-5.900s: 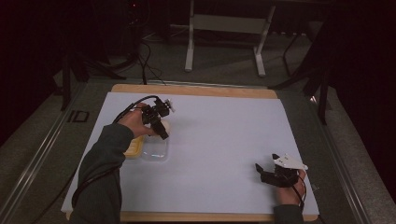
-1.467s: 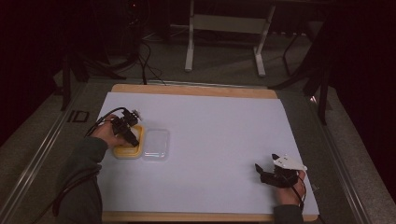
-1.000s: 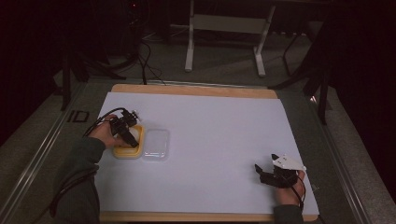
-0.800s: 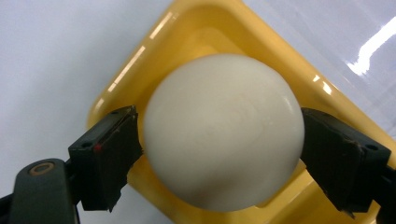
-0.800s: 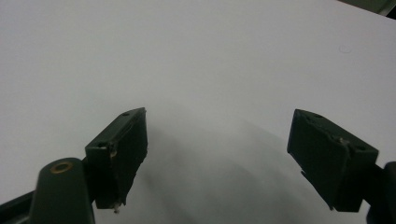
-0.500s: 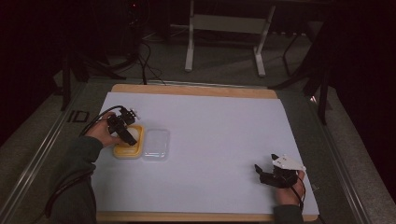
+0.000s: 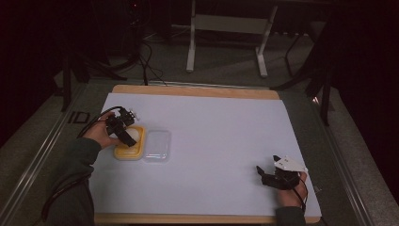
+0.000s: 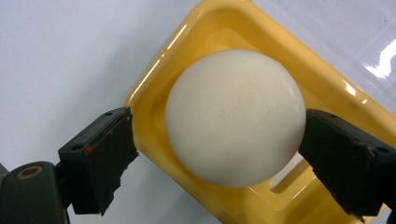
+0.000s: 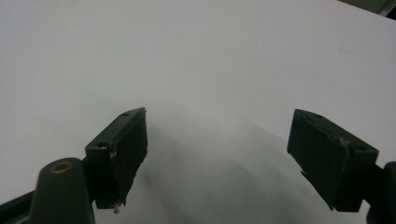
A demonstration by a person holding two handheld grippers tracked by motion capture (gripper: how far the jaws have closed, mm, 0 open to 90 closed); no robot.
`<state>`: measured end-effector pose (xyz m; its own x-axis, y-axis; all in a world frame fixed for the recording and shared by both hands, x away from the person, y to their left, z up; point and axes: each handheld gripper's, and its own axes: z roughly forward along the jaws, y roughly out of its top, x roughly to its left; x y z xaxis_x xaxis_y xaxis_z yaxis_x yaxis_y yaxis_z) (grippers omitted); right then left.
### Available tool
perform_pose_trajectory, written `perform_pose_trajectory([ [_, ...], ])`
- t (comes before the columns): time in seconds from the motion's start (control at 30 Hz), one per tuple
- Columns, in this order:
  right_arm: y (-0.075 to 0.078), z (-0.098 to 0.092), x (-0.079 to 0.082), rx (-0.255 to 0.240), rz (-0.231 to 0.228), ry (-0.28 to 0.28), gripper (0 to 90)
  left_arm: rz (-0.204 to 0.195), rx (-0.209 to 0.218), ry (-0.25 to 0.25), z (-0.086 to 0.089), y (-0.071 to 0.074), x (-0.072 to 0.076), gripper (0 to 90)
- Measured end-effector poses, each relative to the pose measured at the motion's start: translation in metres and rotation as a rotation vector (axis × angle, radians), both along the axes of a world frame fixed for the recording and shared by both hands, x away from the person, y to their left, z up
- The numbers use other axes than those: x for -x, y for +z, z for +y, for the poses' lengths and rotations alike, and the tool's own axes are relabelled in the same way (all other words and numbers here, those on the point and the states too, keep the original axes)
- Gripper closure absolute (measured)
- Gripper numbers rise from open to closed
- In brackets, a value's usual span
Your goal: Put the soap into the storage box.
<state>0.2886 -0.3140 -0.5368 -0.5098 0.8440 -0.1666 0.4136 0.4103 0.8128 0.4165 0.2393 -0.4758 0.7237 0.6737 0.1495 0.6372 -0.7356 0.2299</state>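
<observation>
- The left gripper [image 7: 126,136] hangs over the yellow plastic soap dish [image 7: 128,151]. Its jaws have just been opening and now stand apart on either side of the round white bar of soap [image 8: 235,116]; the left one is clear of it.
- The soap lies in the dish.
- A clear plastic lid [image 7: 157,146] lies flat, touching the dish's right side.
- Well right of the dish, the right gripper [image 7: 264,175] rests low over the white table cover [image 7: 221,136], jaws apart, nothing between them.
</observation>
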Motion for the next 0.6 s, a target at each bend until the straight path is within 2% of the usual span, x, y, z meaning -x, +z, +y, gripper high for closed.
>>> perform_pose_trajectory([
  [0.1,0.000,0.000,0.000,0.000,0.000,0.000,20.0,-0.022,-0.005,-0.013,-0.001,0.002,0.000,11.4],
  [0.27,0.000,0.000,0.000,0.000,0.001,0.001,20.0,-0.008,0.010,-0.018,-0.003,0.005,0.001,11.4],
  [0.33,0.000,0.000,0.000,0.000,0.000,0.001,20.0,-0.022,-0.001,-0.013,-0.003,0.007,0.001,11.1],
  [0.4,0.000,0.000,0.000,0.001,0.000,0.001,20.0,-0.022,0.016,-0.020,-0.002,0.010,0.002,11.0],
  [0.6,0.000,0.000,0.000,0.000,0.000,0.001,20.0,-0.037,0.019,-0.025,-0.001,0.018,0.005,11.9],
])
